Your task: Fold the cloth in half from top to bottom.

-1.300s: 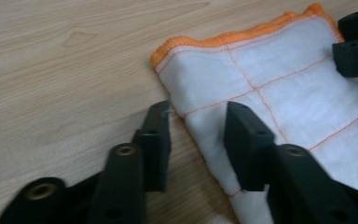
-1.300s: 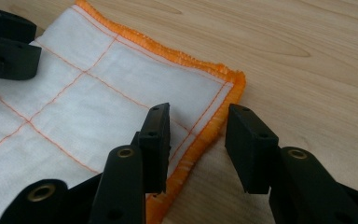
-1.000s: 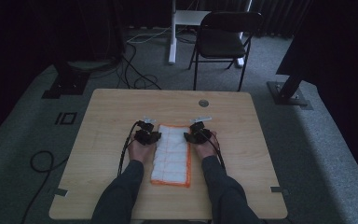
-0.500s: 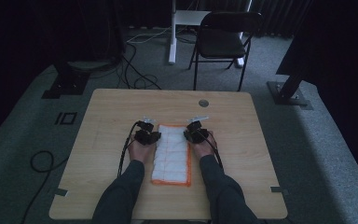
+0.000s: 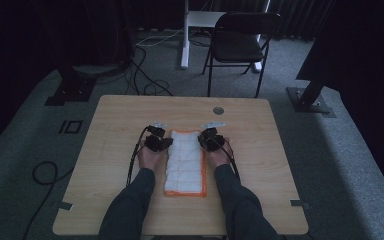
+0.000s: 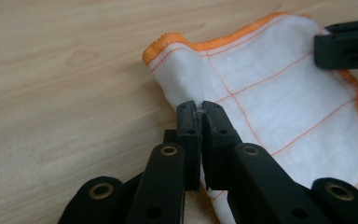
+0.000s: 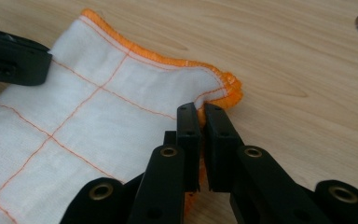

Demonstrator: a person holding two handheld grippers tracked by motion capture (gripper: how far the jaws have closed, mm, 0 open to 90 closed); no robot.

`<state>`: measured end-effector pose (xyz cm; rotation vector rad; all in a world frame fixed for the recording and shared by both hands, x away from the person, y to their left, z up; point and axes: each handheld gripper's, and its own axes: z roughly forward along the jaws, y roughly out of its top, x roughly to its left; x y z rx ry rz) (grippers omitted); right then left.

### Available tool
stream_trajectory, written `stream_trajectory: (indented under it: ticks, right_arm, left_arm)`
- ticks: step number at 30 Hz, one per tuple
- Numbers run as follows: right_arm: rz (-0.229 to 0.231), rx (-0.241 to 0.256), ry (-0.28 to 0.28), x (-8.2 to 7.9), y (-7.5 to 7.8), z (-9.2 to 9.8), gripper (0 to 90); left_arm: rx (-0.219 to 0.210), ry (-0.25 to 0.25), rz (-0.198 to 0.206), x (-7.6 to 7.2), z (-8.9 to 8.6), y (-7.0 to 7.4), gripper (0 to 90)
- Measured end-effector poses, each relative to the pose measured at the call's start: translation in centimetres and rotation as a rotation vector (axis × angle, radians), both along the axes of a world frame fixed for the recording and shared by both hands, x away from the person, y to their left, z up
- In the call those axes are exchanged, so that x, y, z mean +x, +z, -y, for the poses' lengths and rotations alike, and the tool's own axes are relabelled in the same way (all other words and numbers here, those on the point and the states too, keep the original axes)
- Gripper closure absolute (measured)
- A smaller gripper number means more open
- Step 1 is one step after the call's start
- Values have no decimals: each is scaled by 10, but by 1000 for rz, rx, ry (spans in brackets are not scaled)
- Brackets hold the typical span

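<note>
Both hand-held grippers [image 5: 159, 142] [image 5: 211, 138] have closed in slightly onto the cloth's [image 5: 185, 162] far corners.

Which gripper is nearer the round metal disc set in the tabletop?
Right. The right gripper grips the cloth at its far right corner, just short of the disc. The left gripper grips the far left corner, across the cloth from the disc.

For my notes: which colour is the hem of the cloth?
Orange, around the white cloth; the right gripper view shows it best.
</note>
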<state>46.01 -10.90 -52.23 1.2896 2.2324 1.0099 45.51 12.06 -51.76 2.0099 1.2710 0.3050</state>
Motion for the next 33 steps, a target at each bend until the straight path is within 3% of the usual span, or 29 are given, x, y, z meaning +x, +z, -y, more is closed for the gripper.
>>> stream_trajectory:
  ticks: [9, 19, 26, 33]
  right_arm:
    - [30, 16, 13, -5, 11, 4, 860]
    - [71, 43, 55, -22, 28, 7, 860]
    - [54, 79, 82, -38, 29, 11, 861]
    - [53, 75, 121, -57, 26, 12, 860]
  left_arm:
    - [-12, -18, 36, -6, -1, 13, 876]
    - [-9, -61, 77, -23, -5, 30, 875]
    - [-16, -81, 80, -39, -10, 30, 874]
    - [-44, -96, 72, -62, -14, 27, 874]
